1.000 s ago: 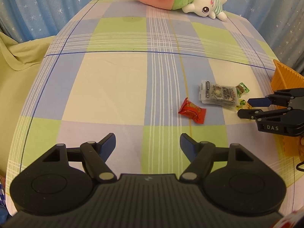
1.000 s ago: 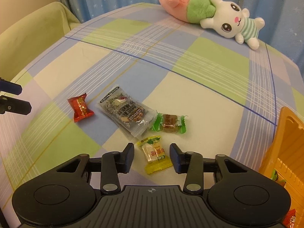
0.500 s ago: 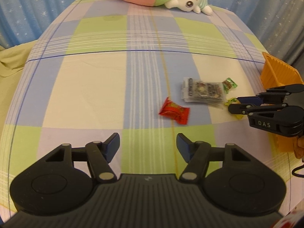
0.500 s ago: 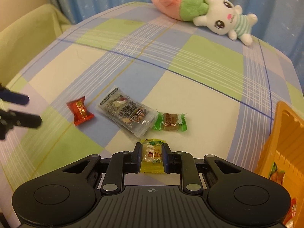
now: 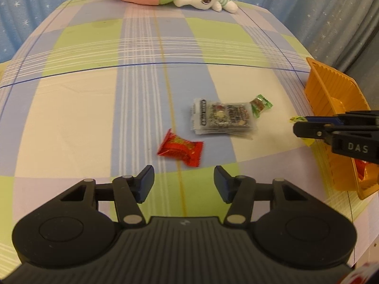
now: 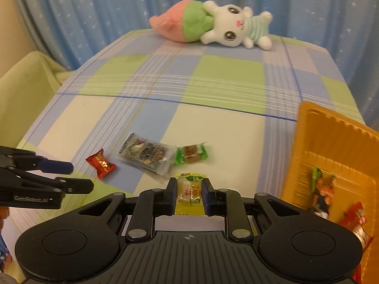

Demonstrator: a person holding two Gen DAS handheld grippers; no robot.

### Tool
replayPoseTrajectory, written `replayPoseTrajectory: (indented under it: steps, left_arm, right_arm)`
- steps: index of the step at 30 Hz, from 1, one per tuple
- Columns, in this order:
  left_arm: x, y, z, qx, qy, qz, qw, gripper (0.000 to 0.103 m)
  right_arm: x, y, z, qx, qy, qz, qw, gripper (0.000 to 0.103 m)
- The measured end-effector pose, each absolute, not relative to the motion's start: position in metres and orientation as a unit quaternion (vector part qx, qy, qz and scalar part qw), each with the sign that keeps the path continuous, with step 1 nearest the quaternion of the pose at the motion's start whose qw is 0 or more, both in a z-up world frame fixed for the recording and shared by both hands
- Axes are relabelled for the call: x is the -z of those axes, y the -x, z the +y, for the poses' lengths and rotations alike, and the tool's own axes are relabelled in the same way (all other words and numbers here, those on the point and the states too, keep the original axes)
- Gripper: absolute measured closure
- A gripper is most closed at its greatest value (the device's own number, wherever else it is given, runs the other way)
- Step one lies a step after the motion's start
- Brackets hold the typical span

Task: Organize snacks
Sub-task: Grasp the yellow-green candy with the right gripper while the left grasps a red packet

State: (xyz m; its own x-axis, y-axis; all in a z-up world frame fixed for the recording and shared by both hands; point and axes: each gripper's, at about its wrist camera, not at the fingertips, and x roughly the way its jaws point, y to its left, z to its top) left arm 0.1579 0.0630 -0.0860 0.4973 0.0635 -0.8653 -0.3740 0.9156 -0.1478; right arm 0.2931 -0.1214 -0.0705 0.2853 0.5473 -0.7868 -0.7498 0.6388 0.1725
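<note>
Checked cotton in pale blue, green and cream is covering the table [image 5: 94, 108], its weave lying smooth under scattered sweets; crinkly red foil is wrapping a twist-ended candy [image 5: 181, 148] at the centre of the left wrist view, just ahead of the left gripper [image 5: 183, 183], whose blue-padded jaws are closing with nothing between them; a clear flat packet [image 5: 222, 118] with dark contents and a printed band too blurred to read is lying right of centre, a green-ended candy [image 5: 260, 104] touching its right edge; the right gripper [image 6: 189, 195] is clamping a yellow wrapped candy [image 6: 189, 191] bearing red characters, low in the middle of the right wrist view, pointing steeply down; "DAS" is showing on its black body at the right edge of the left view; a ribbed orange plastic tray [image 6: 331, 142] at the right is holding several wrapped snacks; a plush rabbit [image 6: 225, 27] is lying on its side at the top.
</note>
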Motion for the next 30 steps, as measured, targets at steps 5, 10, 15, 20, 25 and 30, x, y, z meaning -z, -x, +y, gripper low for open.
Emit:
replayPoseTrajectory:
  steps: [5, 10, 15, 20, 25, 30]
  left_arm:
    - [0.091, -0.168, 0.059, -0.113, 0.155, 0.481, 0.856, 0.054]
    - [0.095, -0.177, 0.063, -0.112, 0.153, 0.475, 0.859, 0.055]
    - [0.099, -0.185, 0.069, -0.114, 0.142, 0.475, 0.861, 0.059]
    - [0.101, -0.186, 0.072, -0.115, 0.127, 0.478, 0.862, 0.062]
    - [0.103, -0.185, 0.075, -0.116, 0.123, 0.480, 0.861, 0.071]
    - [0.104, -0.185, 0.075, -0.115, 0.114, 0.480, 0.862, 0.082]
  right_arm:
    - [0.067, -0.295, -0.137, -0.386, 0.103, 0.439, 0.805, 0.081]
    - [0.063, -0.297, -0.149, -0.368, 0.092, 0.439, 0.814, 0.081]
    - [0.061, -0.298, -0.156, -0.358, 0.085, 0.439, 0.819, 0.081]
    - [0.061, -0.296, -0.155, -0.357, 0.083, 0.439, 0.820, 0.081]
    - [0.061, -0.296, -0.153, -0.358, 0.083, 0.440, 0.819, 0.081]
    - [0.061, -0.296, -0.149, -0.361, 0.083, 0.440, 0.818, 0.081]
